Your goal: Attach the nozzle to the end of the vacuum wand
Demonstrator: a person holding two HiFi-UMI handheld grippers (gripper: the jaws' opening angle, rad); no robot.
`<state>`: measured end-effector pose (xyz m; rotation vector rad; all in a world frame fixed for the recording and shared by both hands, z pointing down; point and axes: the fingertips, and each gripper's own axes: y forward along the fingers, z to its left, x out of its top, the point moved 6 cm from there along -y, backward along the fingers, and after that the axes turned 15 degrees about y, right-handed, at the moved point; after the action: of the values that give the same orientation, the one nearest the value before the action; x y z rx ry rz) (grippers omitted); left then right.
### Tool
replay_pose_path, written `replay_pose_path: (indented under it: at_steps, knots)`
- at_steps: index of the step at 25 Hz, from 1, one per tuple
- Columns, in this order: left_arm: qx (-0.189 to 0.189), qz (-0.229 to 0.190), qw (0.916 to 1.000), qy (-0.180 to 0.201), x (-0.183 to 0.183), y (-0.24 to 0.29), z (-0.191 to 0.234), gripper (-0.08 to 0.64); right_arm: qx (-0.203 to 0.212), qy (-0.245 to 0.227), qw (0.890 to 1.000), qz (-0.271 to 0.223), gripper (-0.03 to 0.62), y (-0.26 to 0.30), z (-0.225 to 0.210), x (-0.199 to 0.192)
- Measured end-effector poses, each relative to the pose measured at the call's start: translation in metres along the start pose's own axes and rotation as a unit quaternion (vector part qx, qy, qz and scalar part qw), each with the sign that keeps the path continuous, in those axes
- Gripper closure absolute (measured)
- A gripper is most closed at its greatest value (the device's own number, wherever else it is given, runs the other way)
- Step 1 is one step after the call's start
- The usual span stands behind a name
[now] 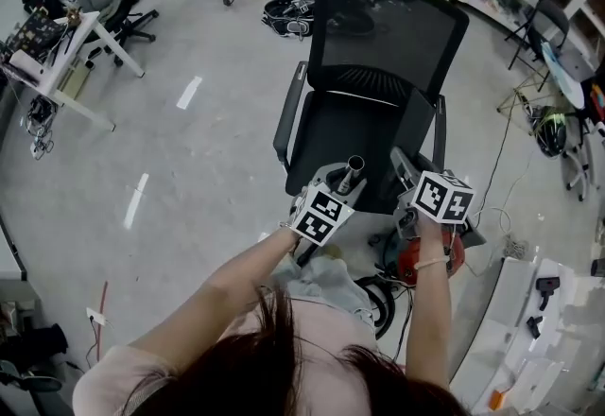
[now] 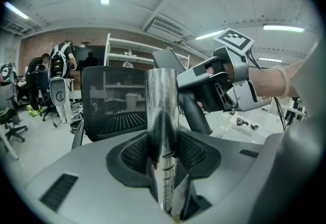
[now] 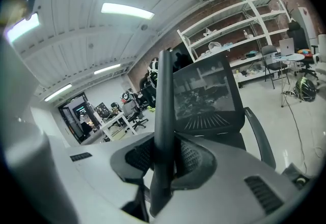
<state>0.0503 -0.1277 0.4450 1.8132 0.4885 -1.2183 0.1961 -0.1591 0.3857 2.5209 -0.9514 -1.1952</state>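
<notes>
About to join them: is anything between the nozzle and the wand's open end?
Nothing visible. The nozzle, clamped in the right gripper, sits beside the wand in the left gripper, apart, with only open air between them; the office chair is beyond both.

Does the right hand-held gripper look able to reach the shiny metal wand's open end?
Probably yes: the shiny metal wand juts free of the left hand-held gripper, and the right hand-held gripper, holding a dark slim nozzle, sits beside it with nothing between.

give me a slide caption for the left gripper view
Left claw grips the metal vacuum wand; right claw holds the dark nozzle beside it.
</notes>
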Motion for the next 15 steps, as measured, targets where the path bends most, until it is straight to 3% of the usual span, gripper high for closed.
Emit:
replay_pose_path:
  at_steps: [15]
  knots:
    - [-0.011,-0.004,0.9999,0.005,0.004,0.002,-0.013,0.408,0.048,0.009,0.998,-0.045,0.489,-0.009,0.029,0.026]
